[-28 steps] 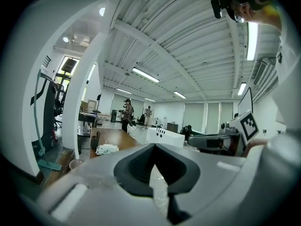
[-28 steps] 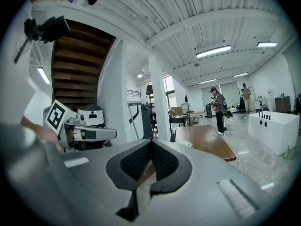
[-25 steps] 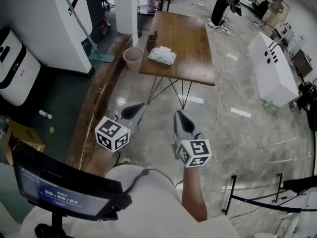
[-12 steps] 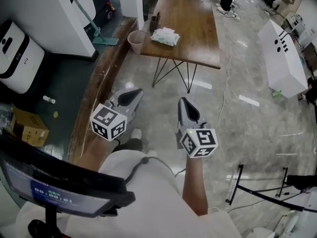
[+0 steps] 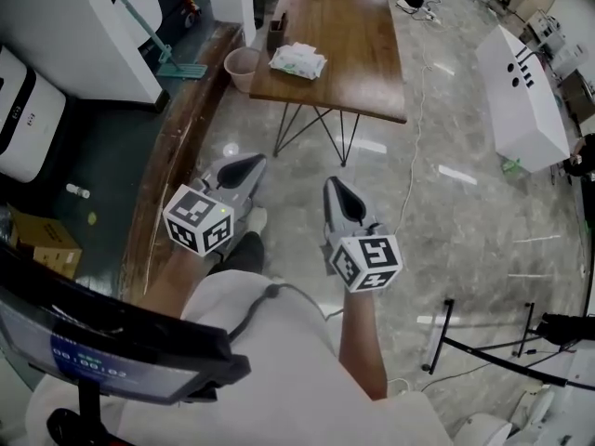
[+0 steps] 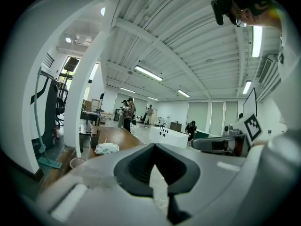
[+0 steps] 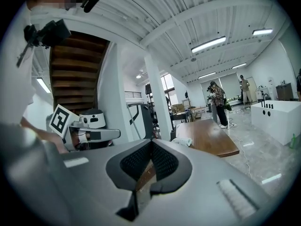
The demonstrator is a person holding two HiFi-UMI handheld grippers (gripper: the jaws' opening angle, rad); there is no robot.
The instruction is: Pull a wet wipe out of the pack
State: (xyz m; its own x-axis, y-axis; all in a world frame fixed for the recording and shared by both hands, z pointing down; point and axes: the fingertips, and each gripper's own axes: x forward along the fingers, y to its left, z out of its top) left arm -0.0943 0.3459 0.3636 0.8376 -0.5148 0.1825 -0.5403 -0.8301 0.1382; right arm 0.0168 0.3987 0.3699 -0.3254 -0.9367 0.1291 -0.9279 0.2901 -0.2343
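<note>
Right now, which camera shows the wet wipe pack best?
The head view: it sees the whole wet wipe pack from above on the wooden table. Both gripper views show it only small, distant and side-on.

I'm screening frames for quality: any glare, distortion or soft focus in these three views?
Head view: sharp, edges bowed, glare patches on the glossy floor, pack clear. Left gripper view: strong fisheye with black corners, bright ceiling lights, pack small but legible. Right gripper view: same fisheye, mosaic patch top left, stairs dark.
</note>
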